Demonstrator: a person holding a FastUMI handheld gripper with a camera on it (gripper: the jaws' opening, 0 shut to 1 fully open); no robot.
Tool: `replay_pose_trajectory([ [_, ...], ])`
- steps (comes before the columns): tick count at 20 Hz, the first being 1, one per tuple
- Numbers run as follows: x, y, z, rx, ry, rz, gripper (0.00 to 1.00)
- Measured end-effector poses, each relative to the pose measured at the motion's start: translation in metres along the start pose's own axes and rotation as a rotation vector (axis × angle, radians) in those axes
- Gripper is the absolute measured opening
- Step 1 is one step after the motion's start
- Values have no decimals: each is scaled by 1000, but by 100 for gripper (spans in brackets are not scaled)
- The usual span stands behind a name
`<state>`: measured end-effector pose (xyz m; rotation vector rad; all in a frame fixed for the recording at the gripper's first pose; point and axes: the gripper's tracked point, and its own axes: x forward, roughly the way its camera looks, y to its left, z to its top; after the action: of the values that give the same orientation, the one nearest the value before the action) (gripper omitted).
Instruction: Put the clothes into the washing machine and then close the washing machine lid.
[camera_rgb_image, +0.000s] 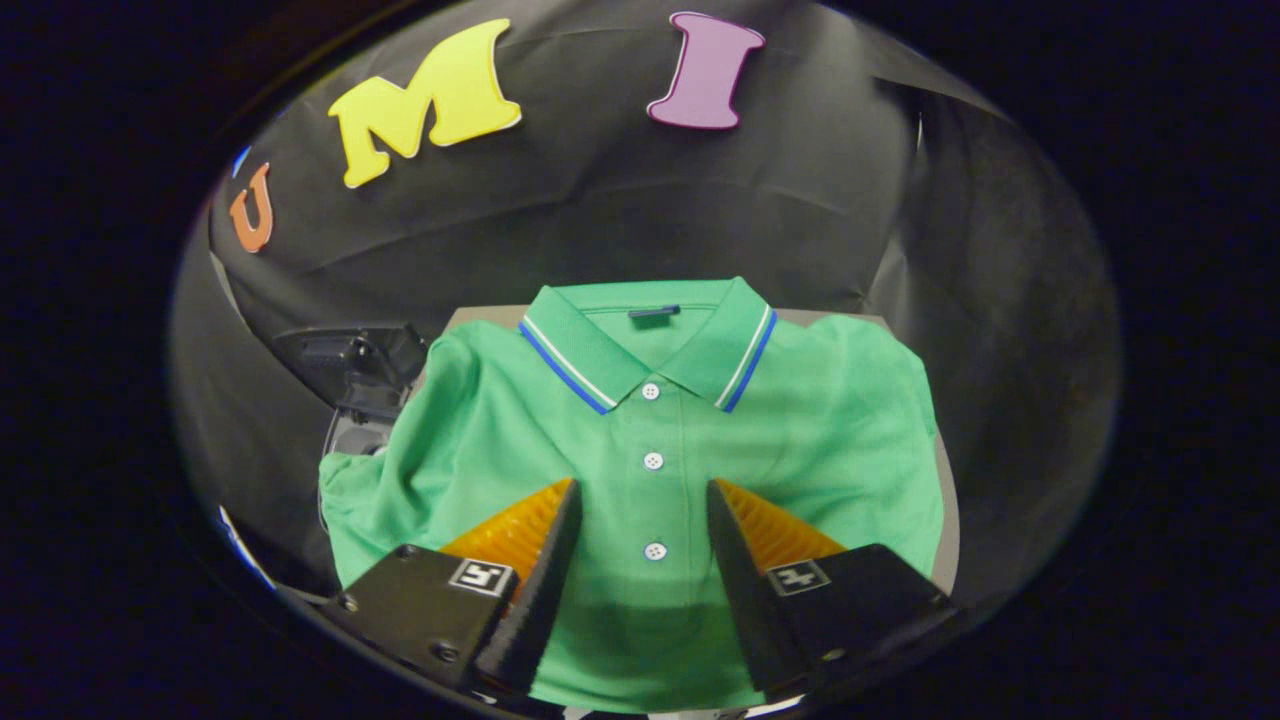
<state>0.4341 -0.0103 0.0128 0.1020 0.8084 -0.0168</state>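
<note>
A green polo shirt lies spread flat on a grey table, collar away from me, with blue and white stripes on the collar and three white buttons down the placket. My gripper hovers over the shirt's lower front, open, its two fingers standing either side of the button placket with only cloth showing between them. Whether the fingers touch the cloth I cannot tell.
A dark device with a cable sits at the table's far left corner, just beyond the shirt's left sleeve. The booth's black cloth wall rises behind the table.
</note>
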Motion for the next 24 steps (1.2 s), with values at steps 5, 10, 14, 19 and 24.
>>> replay_pose_trajectory([
  [5,-1,6,-4,74,20,42,22],
  [10,-14,15,-7,98,-25,72,6],
  [14,-41,36,-4,107,-133,108,5],
  [19,-104,79,21,114,-292,195,5],
  [24,-164,131,38,100,-417,287,4],
])
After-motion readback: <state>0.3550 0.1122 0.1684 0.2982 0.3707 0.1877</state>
